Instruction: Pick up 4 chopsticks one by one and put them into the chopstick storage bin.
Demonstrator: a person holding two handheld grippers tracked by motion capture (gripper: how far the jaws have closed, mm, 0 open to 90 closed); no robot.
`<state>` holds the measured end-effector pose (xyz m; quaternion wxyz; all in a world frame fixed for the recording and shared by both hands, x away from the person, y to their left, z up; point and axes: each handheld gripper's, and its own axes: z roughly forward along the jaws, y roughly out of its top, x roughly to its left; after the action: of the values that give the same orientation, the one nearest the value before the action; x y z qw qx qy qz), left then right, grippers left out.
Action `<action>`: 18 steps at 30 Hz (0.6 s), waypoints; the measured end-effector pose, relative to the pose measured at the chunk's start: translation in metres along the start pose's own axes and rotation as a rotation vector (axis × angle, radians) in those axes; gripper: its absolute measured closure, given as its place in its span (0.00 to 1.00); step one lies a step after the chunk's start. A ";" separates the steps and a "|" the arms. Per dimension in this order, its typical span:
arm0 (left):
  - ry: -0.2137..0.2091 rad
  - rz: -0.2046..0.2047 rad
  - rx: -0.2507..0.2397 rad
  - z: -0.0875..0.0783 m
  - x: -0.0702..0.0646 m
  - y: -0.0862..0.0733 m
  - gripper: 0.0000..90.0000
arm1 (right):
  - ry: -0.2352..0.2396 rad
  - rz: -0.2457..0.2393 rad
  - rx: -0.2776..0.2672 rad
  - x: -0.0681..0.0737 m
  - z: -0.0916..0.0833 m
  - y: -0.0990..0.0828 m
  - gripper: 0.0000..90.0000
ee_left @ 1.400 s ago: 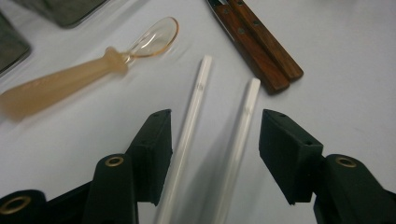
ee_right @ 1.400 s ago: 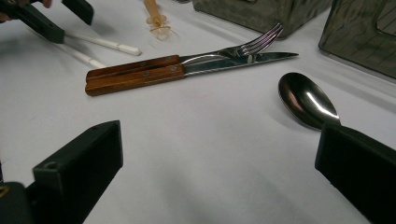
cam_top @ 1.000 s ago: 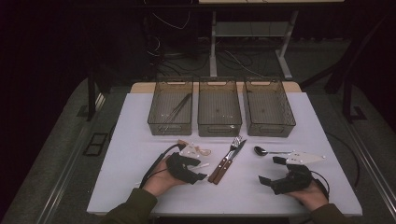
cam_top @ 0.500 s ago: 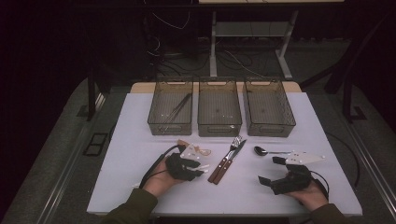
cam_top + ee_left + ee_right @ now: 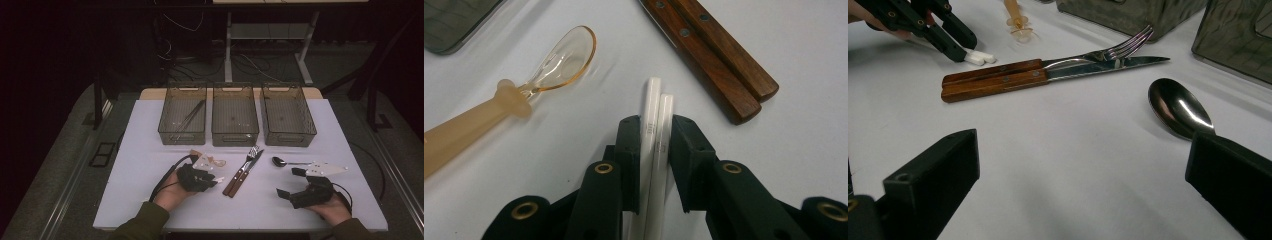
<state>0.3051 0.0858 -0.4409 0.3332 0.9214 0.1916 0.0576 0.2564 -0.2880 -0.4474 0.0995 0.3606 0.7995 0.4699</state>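
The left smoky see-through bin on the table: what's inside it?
In the left smoky plastic bin, a few thin dark sticks, perhaps chopsticks, lie slanted on the floor. The tinted near wall blurs their lower ends, so their exact number is unclear.

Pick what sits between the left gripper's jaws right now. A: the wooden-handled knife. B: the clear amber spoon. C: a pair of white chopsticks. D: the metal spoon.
C: in the left gripper view the left gripper has its jaws closed against the two white chopsticks, while the amber spoon and the wooden-handled knife lie apart on the table.
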 end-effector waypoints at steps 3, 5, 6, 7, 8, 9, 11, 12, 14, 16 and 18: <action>0.010 -0.021 -0.005 0.000 0.001 -0.001 0.83 | 0.000 -0.003 -0.001 0.000 0.000 0.000 0.01; 0.023 -0.026 0.001 -0.002 0.002 -0.001 0.83 | 0.001 -0.003 -0.001 0.000 0.000 0.000 0.01; 0.027 -0.026 0.002 -0.002 0.003 -0.001 0.83 | 0.001 -0.003 -0.001 0.000 0.000 0.000 0.01; 0.033 -0.034 0.002 -0.003 0.004 -0.002 0.83 | 0.001 -0.001 -0.001 0.000 0.000 0.000 0.01; 0.041 -0.041 0.004 -0.003 0.005 -0.003 0.84 | 0.001 -0.001 -0.001 0.000 0.000 0.000 0.01; 0.048 -0.044 0.007 -0.004 0.006 -0.003 0.84 | 0.000 -0.001 -0.001 0.000 0.000 0.000 0.01; 0.064 -0.061 0.006 -0.005 0.008 -0.004 0.84 | 0.000 -0.001 -0.001 0.000 0.000 0.000 0.01; 0.075 -0.067 0.006 -0.005 0.009 -0.005 0.84 | 0.000 0.000 -0.001 0.000 0.000 0.000 0.01; 0.090 -0.079 0.009 -0.007 0.011 -0.006 0.84 | 0.000 -0.001 -0.001 0.000 0.000 0.000 0.01; 0.103 -0.085 0.009 -0.008 0.013 -0.007 0.84 | 0.001 -0.002 -0.001 0.000 0.000 0.000 0.01; 0.121 -0.095 0.009 -0.009 0.015 -0.008 0.84 | 0.001 -0.001 -0.001 0.000 0.000 0.000 0.01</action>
<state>0.3140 0.1026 -0.4396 0.3195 0.9075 0.2552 0.0963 0.2564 -0.2881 -0.4472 0.0996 0.3598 0.7996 0.4705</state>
